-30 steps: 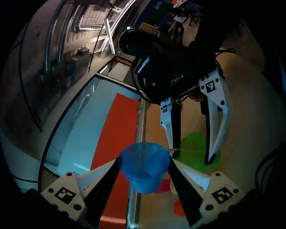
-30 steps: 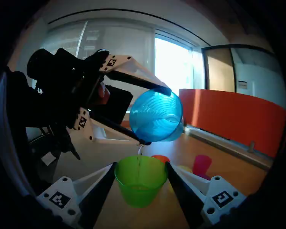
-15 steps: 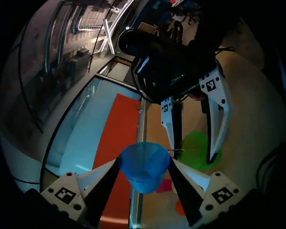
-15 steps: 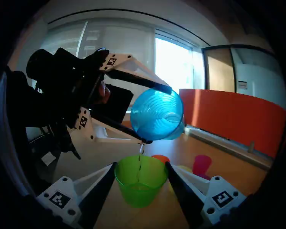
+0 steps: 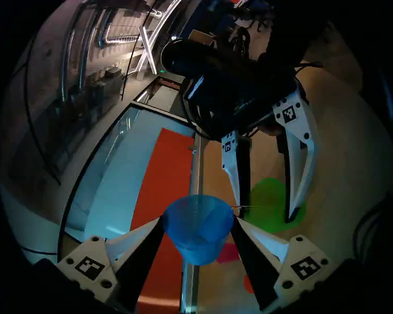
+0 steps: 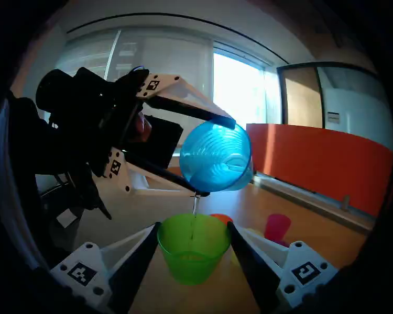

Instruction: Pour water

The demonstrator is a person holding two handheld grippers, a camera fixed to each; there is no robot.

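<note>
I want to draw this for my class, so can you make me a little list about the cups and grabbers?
blue cup: tipped, held by the left gripper
green cup: upright below it, held by the right gripper
water: thin stream falling into the green cup
behind: orange cup and pink cup on the table

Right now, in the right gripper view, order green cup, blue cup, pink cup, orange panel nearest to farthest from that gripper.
1. green cup, between the right gripper's fingers.
2. blue cup, tilted just above.
3. pink cup, behind, on the right.
4. orange panel, far right.
</note>
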